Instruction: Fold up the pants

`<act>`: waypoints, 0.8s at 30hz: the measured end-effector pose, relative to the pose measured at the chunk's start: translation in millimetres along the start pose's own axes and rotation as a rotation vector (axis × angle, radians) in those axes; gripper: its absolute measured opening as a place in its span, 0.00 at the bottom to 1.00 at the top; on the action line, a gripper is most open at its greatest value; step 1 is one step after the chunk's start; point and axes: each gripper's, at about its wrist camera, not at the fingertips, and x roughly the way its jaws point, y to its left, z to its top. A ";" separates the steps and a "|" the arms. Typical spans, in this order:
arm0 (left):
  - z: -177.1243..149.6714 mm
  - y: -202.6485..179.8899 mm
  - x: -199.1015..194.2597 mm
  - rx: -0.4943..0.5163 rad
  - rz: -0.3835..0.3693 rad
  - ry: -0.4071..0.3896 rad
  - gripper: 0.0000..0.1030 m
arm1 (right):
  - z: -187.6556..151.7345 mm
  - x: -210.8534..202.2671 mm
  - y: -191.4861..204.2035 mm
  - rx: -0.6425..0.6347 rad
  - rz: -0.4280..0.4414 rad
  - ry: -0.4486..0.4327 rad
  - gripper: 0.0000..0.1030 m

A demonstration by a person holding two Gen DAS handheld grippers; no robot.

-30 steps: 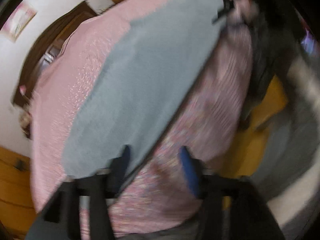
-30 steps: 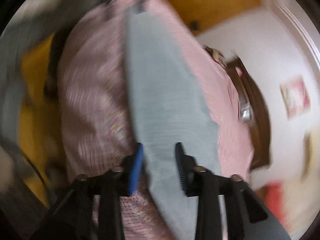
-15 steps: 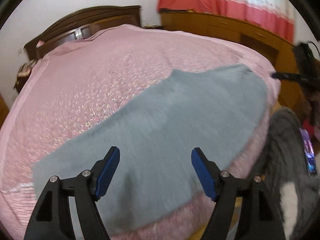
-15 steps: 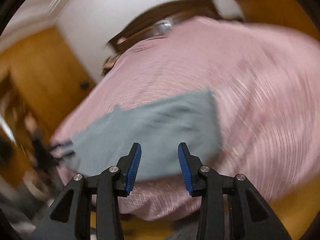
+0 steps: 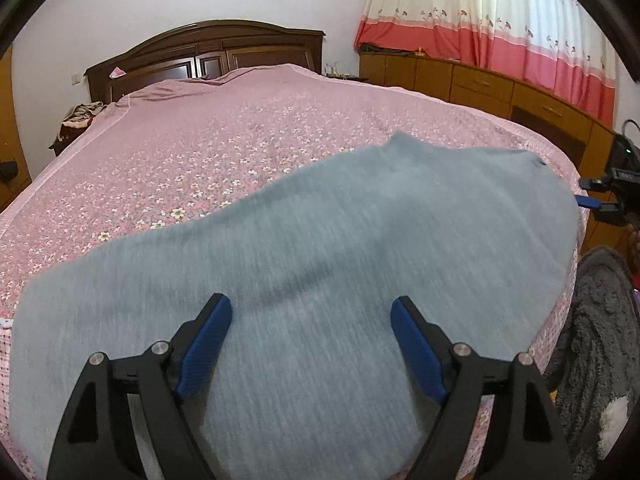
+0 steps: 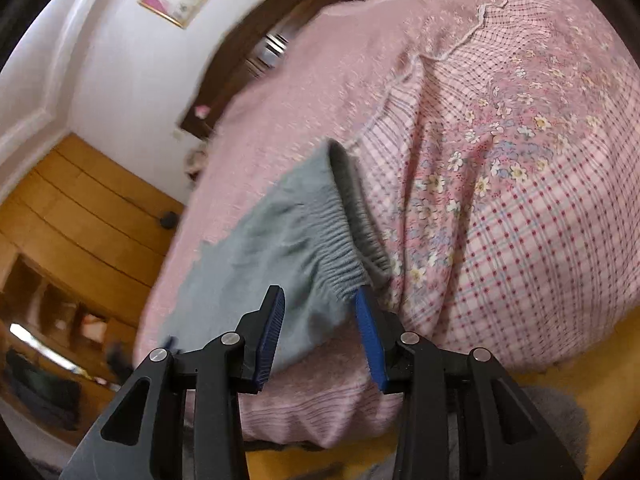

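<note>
Pants (image 5: 320,264) near hem cut off | right gripper (image 6: 320,304) grip unclear

No legible txt or labels anywhere.

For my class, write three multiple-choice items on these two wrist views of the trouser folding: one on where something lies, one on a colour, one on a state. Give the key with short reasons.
1. Where do the grey knit pants lie?
A. on the wooden cabinets
B. on the pink flowered bedspread, near its foot edge
C. on the floor

2. What colour are the pads on the left gripper?
A. blue
B. red
C. white

3. How does the right gripper stand by the pants' gathered elastic waistband?
A. clamped on it
B. far across the room
C. open just before it, gripping nothing

Key: 1 B, the pants spread flat on the bedspread; 2 A, both pads show blue; 3 C, a clear gap shows between the jaws.
</note>
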 end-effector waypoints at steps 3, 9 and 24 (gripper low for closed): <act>-2.0 1.9 -4.8 0.006 -0.001 -0.003 0.84 | 4.9 3.7 9.1 -0.009 -0.018 -0.028 0.03; -4.8 1.3 -3.4 0.010 0.004 -0.008 0.85 | 18.8 0.6 28.9 -0.078 -0.053 -0.049 0.02; -5.0 -1.2 -3.8 0.013 0.012 -0.010 0.87 | 6.7 58.0 -16.3 0.090 0.071 0.068 0.37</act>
